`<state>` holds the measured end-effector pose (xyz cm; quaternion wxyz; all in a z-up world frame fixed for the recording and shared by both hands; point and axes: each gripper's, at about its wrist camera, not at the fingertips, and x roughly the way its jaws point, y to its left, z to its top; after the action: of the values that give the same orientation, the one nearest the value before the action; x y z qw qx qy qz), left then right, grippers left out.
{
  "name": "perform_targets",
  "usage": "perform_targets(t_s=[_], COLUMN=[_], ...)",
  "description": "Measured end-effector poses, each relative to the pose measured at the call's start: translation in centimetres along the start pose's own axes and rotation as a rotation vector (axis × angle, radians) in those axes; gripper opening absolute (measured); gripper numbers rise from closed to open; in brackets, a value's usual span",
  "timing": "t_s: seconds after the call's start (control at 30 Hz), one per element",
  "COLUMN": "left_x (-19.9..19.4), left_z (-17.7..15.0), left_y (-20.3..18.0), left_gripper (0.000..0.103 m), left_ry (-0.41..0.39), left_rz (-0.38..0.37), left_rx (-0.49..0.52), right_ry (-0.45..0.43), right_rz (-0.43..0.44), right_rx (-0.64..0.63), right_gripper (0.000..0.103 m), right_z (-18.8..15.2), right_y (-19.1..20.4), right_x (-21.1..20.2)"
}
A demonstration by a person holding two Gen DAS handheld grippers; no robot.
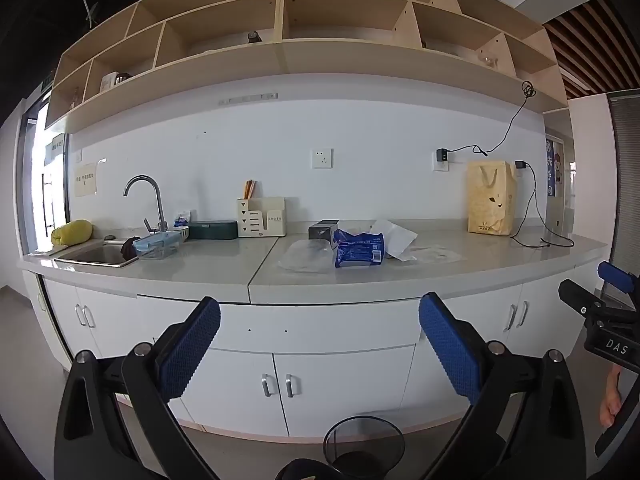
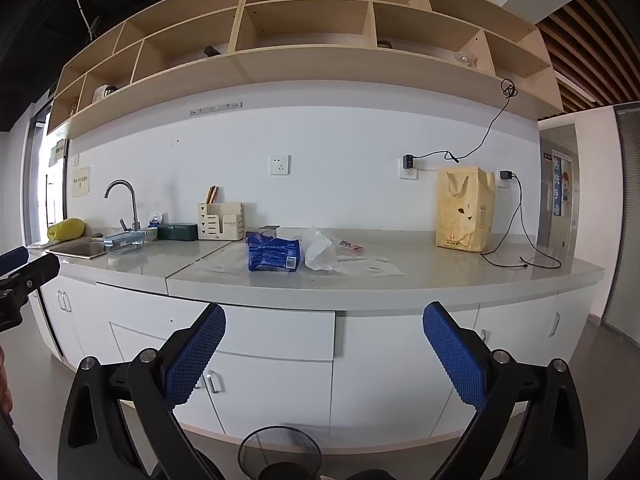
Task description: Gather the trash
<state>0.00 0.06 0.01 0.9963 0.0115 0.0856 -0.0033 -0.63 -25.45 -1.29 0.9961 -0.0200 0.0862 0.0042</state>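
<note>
On the grey counter lie a blue wrapper pack, a crumpled white paper, clear plastic bags and a small dark box. The right wrist view shows the blue pack, the white paper and a flat clear bag. A black mesh bin stands on the floor below the cabinets; it also shows in the right wrist view. My left gripper and right gripper are both open and empty, held well back from the counter.
A sink with a tap is at the left, with a yellow bundle, a dish rack and a cream organiser. A yellow paper bag and a black cable are at the right. White cabinets stand below.
</note>
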Motion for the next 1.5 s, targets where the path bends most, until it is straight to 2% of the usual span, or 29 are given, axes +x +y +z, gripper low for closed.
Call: perform_targets(t_s=[0.13,0.37,1.5], left_x=[-0.1,0.8,1.1], left_z=[-0.1,-0.7,-0.6], left_y=[0.0,-0.4,-0.5], left_gripper=[0.099,0.099,0.099], left_ry=[-0.004,0.029,0.035], left_rz=[-0.005,-0.006,-0.027], left_rx=[0.003,0.011,0.011], right_ry=[0.004,0.009,0.014], right_rz=[0.008,0.005,-0.021], right_rx=[0.042,0.042,0.036], right_gripper=[0.1,0.1,0.1], right_z=[-0.3,-0.3,-0.3], right_y=[-1.3,-1.8,-1.6], right_x=[-0.3,-0.4,0.2])
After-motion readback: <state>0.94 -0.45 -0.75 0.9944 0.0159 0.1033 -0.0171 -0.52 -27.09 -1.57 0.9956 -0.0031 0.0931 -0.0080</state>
